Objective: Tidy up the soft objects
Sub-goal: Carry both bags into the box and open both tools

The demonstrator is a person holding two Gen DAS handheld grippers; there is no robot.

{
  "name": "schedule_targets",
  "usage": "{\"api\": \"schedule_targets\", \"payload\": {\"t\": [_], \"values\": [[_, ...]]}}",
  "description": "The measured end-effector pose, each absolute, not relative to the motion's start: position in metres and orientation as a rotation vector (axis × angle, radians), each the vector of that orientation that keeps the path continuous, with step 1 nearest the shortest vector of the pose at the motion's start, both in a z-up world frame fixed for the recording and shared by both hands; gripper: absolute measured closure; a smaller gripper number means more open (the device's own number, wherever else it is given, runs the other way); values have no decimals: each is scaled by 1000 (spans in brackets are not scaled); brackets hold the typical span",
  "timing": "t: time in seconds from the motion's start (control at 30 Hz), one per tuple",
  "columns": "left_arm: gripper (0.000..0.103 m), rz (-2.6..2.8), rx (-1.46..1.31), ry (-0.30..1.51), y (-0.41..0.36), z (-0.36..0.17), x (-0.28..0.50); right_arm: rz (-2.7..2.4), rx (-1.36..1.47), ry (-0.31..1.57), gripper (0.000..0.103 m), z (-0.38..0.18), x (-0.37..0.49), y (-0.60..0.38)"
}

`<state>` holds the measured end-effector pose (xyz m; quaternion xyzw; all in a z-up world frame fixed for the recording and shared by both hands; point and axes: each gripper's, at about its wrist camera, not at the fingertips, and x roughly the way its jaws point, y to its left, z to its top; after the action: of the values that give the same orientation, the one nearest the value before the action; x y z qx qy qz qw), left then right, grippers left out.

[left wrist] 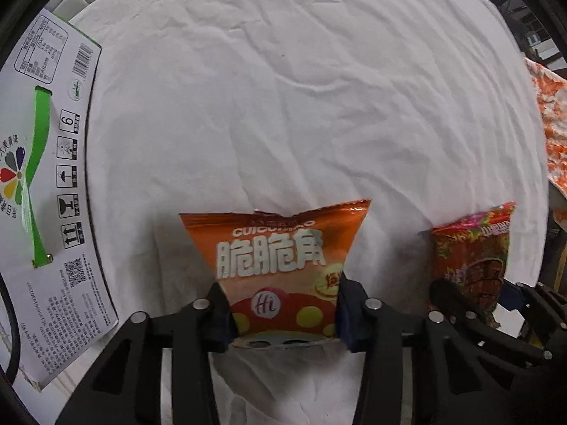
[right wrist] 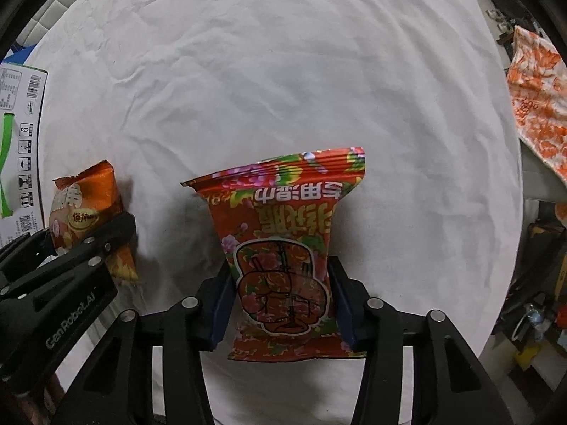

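Observation:
My left gripper (left wrist: 281, 310) is shut on an orange snack bag (left wrist: 280, 265) with white Chinese letters, held above the white cloth. My right gripper (right wrist: 281, 301) is shut on a red floral wet-wipes pack (right wrist: 283, 244), printed upside down. Each view shows the other gripper beside it: the red pack (left wrist: 473, 265) in the right gripper (left wrist: 471, 297) at the right of the left wrist view, the orange bag (right wrist: 86, 217) in the left gripper (right wrist: 88, 237) at the left of the right wrist view.
A wrinkled white cloth (left wrist: 301, 106) covers the table. A white cardboard box (left wrist: 46, 184) with a green handle lies at the left edge. An orange and white patterned cloth (right wrist: 538, 106) hangs at the right. Clutter (right wrist: 538, 311) sits beyond the table's right edge.

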<state>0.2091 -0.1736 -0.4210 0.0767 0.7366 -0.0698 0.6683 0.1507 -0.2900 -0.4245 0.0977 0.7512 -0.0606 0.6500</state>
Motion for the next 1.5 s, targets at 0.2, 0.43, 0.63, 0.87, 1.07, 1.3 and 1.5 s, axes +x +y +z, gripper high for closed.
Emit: {"api": "schedule_targets", "payload": {"t": [0.2, 0.43, 0.63, 0.87, 1.07, 1.3, 1.5], "values": [[66, -177, 139, 1618, -168, -397, 195, -152, 212, 1657, 55, -403, 139, -265], [66, -215, 91, 1515, -153, -349, 172, -146, 227, 1569, 56, -348, 125, -240], [66, -266, 76, 1392, -103, -285, 163, -122, 241, 1500, 56, -290, 114, -221], [66, -283, 40, 1271, -35, -222, 167, -19, 275, 1415, 56, -223, 141, -170], [66, -246, 29, 1213, 23, -188, 188, 111, 273, 1367, 56, -192, 161, -93], [66, -137, 38, 1189, 114, -170, 198, 219, 232, 1369, 56, -181, 186, 6], [66, -66, 2, 1235, 180, -190, 215, 262, 219, 1410, 56, -212, 201, 63]]}}
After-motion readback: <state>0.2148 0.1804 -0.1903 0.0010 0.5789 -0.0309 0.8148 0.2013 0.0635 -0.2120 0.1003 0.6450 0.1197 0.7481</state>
